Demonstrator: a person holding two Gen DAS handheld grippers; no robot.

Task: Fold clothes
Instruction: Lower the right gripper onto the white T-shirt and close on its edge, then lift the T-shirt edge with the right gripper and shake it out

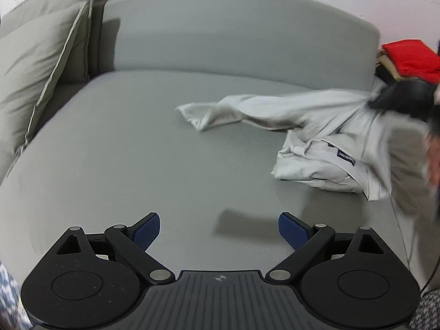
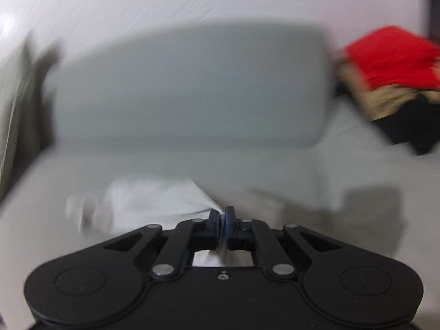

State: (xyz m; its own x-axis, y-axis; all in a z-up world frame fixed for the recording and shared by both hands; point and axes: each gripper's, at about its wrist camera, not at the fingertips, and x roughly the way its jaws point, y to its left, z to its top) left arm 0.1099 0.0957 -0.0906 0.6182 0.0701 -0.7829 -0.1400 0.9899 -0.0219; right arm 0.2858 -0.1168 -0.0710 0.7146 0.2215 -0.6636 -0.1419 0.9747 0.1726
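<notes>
Left gripper (image 1: 219, 229) spread wide, nothing between the blue pads (image 1: 145, 231), hovering over bare grey sofa seat (image 1: 123, 165) at bottom centre of the left wrist view.

Right gripper (image 2: 221, 217) pressed together, pinching a fold of the pale shirt (image 2: 154, 198) between its pads; cloth bunches right at the tips, lower centre of the right wrist view. That view is motion-blurred, so fabric detail is hard to read.

From the left wrist view: shirt (image 1: 324, 143) lies crumpled on the seat at centre right, one sleeve (image 1: 214, 112) stretched out toward frame centre, a small dark label (image 1: 345, 158) showing on the bunched part. Its upper right edge is lifted where the right gripper (image 1: 398, 99) grabs it, seen as a dark blurred shape at the right edge.

Backrest (image 1: 233, 33) spans upper centre. Cushions (image 1: 41, 55) stacked at upper left. Clothes pile (image 2: 390, 82) at upper right of the right wrist view: red piece on top, tan under it, black at the bottom, sitting on the seat beside the backrest's end. Well apart from the shirt.
</notes>
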